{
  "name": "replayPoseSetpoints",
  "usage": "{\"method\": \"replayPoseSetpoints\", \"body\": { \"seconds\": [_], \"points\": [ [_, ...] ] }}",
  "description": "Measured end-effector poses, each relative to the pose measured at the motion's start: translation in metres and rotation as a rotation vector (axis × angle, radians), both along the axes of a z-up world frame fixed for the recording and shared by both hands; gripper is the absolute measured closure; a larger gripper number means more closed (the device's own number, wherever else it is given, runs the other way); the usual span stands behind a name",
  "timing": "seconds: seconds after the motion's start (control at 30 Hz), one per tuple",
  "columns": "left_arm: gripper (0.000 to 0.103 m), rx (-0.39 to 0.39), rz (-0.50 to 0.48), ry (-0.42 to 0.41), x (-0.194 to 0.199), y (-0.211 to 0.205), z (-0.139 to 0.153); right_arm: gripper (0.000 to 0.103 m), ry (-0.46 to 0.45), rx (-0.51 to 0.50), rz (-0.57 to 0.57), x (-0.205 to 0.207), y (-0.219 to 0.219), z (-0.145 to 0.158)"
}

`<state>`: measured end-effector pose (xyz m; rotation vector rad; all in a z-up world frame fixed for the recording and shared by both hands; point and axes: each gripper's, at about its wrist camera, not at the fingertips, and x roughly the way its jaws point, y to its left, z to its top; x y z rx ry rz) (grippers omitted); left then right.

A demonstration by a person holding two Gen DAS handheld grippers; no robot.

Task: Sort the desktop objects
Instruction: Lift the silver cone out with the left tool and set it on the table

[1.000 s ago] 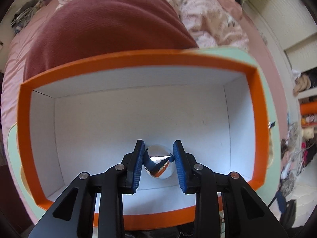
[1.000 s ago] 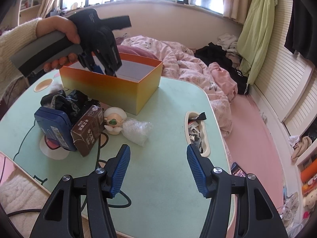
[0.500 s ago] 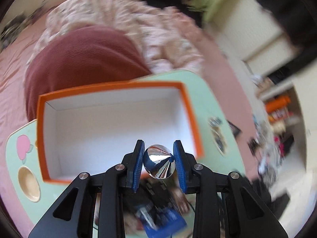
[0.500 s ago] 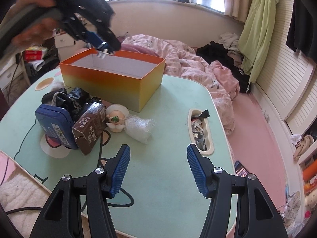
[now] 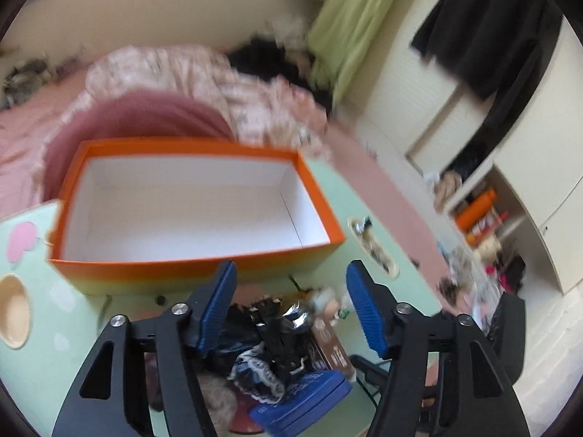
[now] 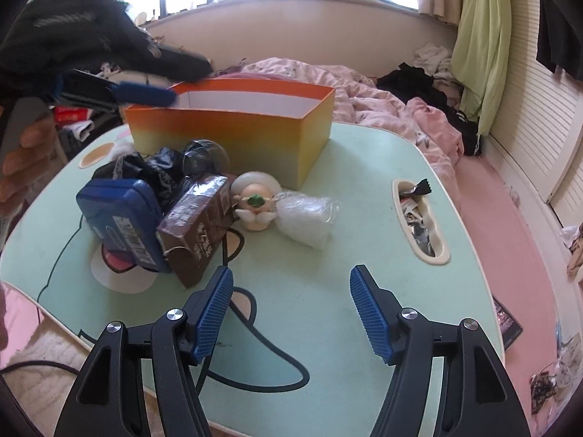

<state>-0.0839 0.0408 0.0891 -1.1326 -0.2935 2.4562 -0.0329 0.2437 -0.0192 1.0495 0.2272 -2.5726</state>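
Note:
An orange box [image 5: 196, 276] with a white inside stands on the mint green table [image 6: 364, 167]; it also shows in the right wrist view [image 6: 233, 134]. My left gripper [image 5: 291, 313] is open and empty above a pile: a blue case [image 6: 120, 215], a brown carton [image 6: 196, 225], black packets [image 6: 160, 171], a shiny silver ball [image 6: 207, 154], a small doll [image 6: 255, 200] and a clear plastic bag [image 6: 309, 215]. My right gripper [image 6: 291, 317] is open and empty over the table's near part. I cannot see anything inside the box.
A slot in the table [image 6: 419, 218] at the right holds small bits. A black cable [image 6: 255, 375] runs across the near table. A bed with pink bedding [image 6: 364, 94] lies behind the table. A round hollow [image 5: 12, 309] sits at the table's left edge.
My left gripper has lifted out of the box, pulled back over the pile and opened. The silver ball it held is gone from the fingers. The right gripper stays still.

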Motion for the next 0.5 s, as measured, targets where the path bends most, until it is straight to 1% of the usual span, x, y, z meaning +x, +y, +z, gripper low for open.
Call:
{"method": "replayPoseSetpoints", "body": {
  "seconds": [0.03,0.07,0.13,0.2,0.27,0.3,0.33,0.37,0.4,0.47,0.5],
  "points": [
    [0.037,-0.026,0.034,0.039,0.011,-0.003,0.004,0.036,0.000,-0.001,-0.007,0.000,0.000,-0.002],
    [0.035,-0.069,0.070,0.085,0.026,-0.006,0.008,0.036,-0.003,-0.003,-0.016,0.002,-0.001,-0.006],
    [0.029,-0.167,0.101,0.164,0.060,-0.008,0.008,0.028,0.025,-0.021,-0.033,0.007,0.001,-0.008],
    [0.024,-0.229,0.113,0.203,0.087,-0.010,0.003,0.026,0.061,-0.016,-0.048,0.014,0.000,-0.008],
    [0.022,-0.272,0.140,0.237,0.118,-0.014,-0.008,0.024,0.087,-0.012,-0.051,0.018,-0.002,-0.010],
    [0.022,-0.280,0.147,0.246,0.128,-0.016,-0.013,0.020,0.100,-0.017,-0.048,0.022,-0.002,-0.011],
    [0.022,-0.286,0.174,0.251,0.137,-0.020,-0.023,0.016,0.109,-0.022,-0.041,0.025,-0.003,-0.013],
    [0.022,-0.287,0.200,0.241,0.139,-0.024,-0.031,0.016,0.119,-0.028,-0.033,0.026,-0.004,-0.014],
    [0.022,-0.289,0.235,0.208,0.137,-0.026,-0.044,0.015,0.125,-0.032,-0.029,0.026,-0.004,-0.014],
    [0.022,-0.295,0.229,0.136,0.129,-0.024,-0.064,0.013,0.126,-0.043,-0.016,0.024,-0.005,-0.015],
    [0.022,-0.288,0.223,0.118,0.127,-0.023,-0.072,0.010,0.121,-0.055,0.005,0.024,-0.006,-0.016]
  ]
}}
